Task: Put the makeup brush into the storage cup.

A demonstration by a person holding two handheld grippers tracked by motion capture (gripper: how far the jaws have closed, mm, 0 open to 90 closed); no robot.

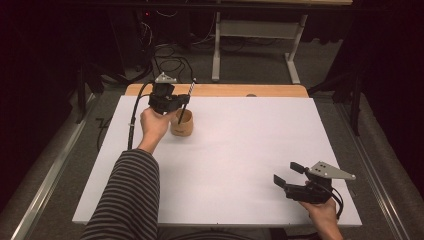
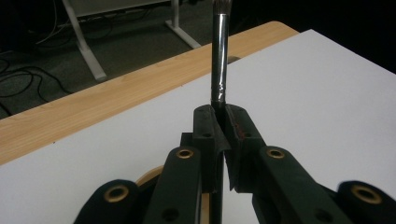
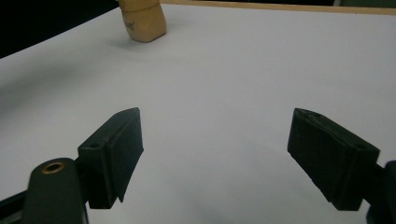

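Two grippers | left gripper (image 1: pixel 181 100) raised over cup (image 1: pixel 181 123), clamping brush (image 2: pixel 219 60) | right gripper (image 1: pixel 289 173) low, jaws apart

The left gripper (image 1: pixel 181 100) is held up at the far left of the table by a hand (image 1: pixel 154 125) on a striped-sleeved forearm (image 1: pixel 127 197), its jaws pressed together on a thin dark stick (image 2: pixel 219 60). The right gripper (image 1: pixel 289 174) sits low near the right front edge, jaws spread wide apart, with nothing between them
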